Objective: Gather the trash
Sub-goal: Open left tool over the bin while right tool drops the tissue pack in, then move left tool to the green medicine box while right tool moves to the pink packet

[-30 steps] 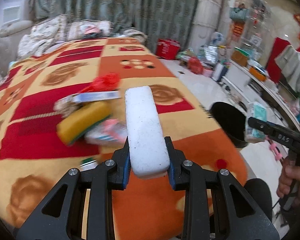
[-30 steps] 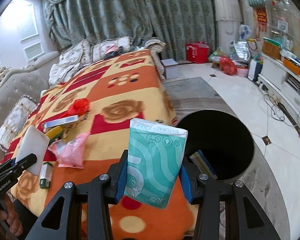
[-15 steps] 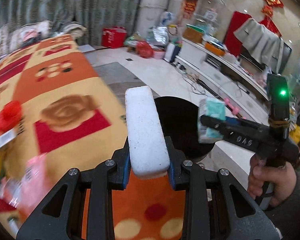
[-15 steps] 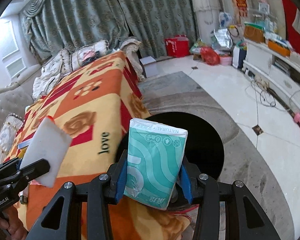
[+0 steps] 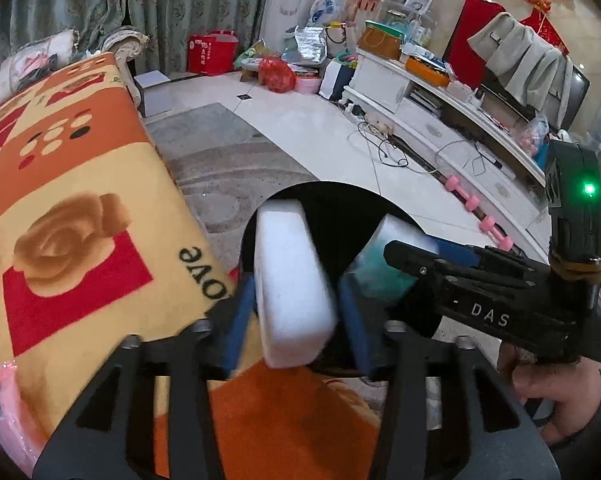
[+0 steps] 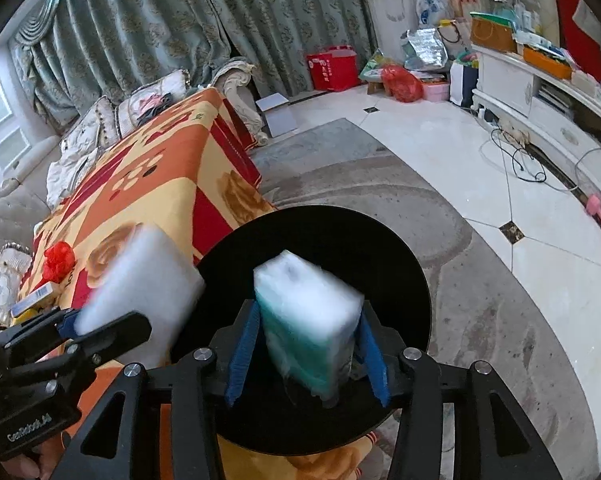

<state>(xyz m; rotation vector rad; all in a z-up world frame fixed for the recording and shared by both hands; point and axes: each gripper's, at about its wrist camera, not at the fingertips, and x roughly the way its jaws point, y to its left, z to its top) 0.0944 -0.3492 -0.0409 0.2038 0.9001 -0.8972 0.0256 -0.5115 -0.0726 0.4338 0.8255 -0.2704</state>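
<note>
A black round trash bin (image 6: 380,240) stands on the floor beside the blanket-covered bed; it also shows in the left wrist view (image 5: 340,208). My left gripper (image 5: 296,312) is over the bin with its jaws spread, and the white foam block (image 5: 292,280) sits blurred and loose between them. My right gripper (image 6: 306,356) is also over the bin with jaws spread, and the teal tissue pack (image 6: 308,320) is blurred and tilted between them. The foam block shows at the left of the right wrist view (image 6: 140,292).
The bed with the red, orange and yellow blanket (image 5: 72,184) lies to the left. A red scrap (image 6: 58,260) and a small box (image 6: 32,304) lie on it. A pink wrapper (image 5: 8,400) sits at the blanket's near edge. A TV cabinet (image 5: 440,120) lines the right wall.
Both grippers have moved from the bed to above the bin. Both jaws have opened, and the foam block and tissue pack now sit loose and blurred between them.
</note>
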